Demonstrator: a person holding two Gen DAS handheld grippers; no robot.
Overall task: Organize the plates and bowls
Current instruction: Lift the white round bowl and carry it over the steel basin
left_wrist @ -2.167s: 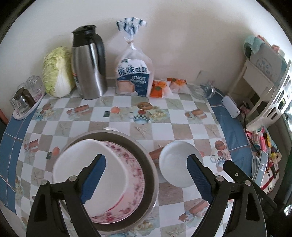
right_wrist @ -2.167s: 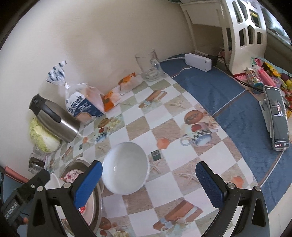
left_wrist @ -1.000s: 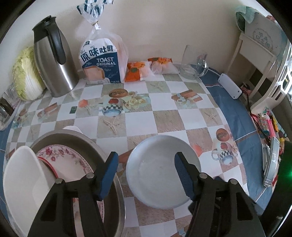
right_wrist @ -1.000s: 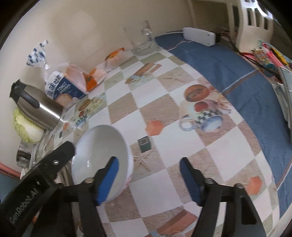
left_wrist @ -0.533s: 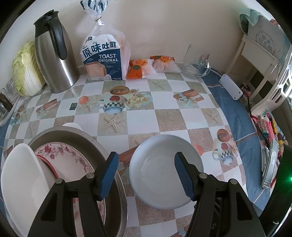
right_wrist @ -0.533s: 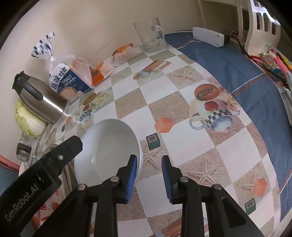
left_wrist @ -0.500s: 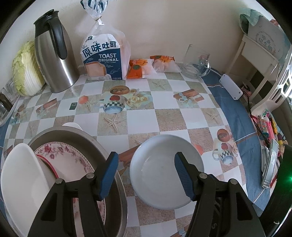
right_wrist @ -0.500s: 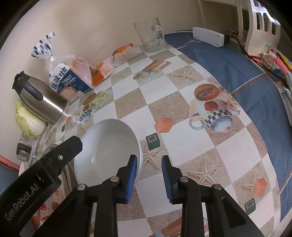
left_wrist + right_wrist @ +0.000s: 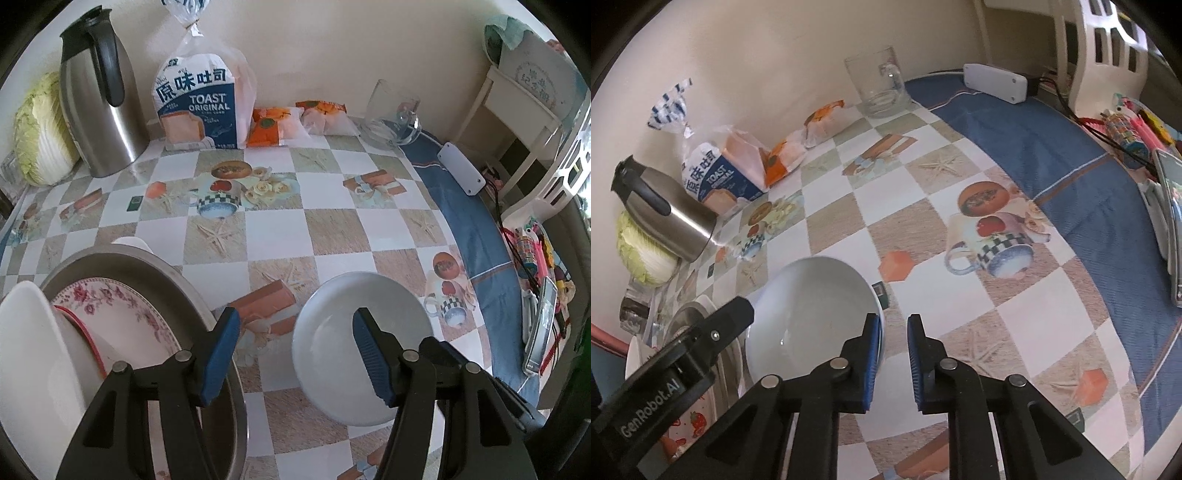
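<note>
A smooth, glossy white bowl (image 9: 812, 314), round and shallow, rests on the table (image 9: 332, 229), which is covered by a slick checked oilcloth printed with cups and starfish, bordered with blue on the right. The right gripper (image 9: 892, 354) is seen at the bowl's near right rim, its blue ribbed pads having just been closing; the rim lies between them in a narrow gap, the left pad at the inner wall, though whether the pads press on it cannot be told. The left gripper (image 9: 295, 354) hangs with its jaws moderately wide and nothing held, its right pad above the bowl and its left pad over the rim of a brushed-metal basin (image 9: 207, 314).

In the basin, at the near left, a plate with a pink floral border (image 9: 122, 306) leans, with a plain white dish (image 9: 29, 354) in front of it. Between basin and bowl a strip of bare cloth is left; the middle of the table lies open.

Along the cream wall at the far side stand a steel jug (image 9: 99, 110), a cabbage (image 9: 40, 136), a bag of toast (image 9: 199, 107) and a glass mug (image 9: 877, 83).
</note>
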